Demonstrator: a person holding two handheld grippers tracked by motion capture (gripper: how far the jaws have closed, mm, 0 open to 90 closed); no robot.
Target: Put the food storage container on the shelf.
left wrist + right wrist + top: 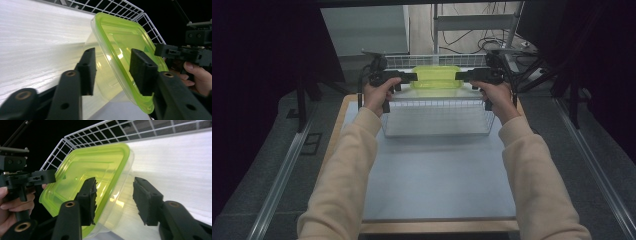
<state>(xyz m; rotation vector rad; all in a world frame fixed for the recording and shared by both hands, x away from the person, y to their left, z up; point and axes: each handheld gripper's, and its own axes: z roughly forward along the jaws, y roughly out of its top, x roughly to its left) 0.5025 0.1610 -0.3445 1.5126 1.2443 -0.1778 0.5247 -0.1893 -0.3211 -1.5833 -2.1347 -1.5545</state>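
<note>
— Where was the box (435, 79)?
— In the wire basket (438, 118), at its far end.
— And the jaws?
— Both grippers (413, 77) (459, 76) had them apart around its rim, unpinched. Best backed straight off.

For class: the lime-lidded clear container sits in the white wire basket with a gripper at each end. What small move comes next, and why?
Probably draw both grippers straight back off the ends. The clear plastic container with the lime-green lid rests in the white wire basket, and the left gripper and right gripper stand open around its ends, pads apart from it.
</note>
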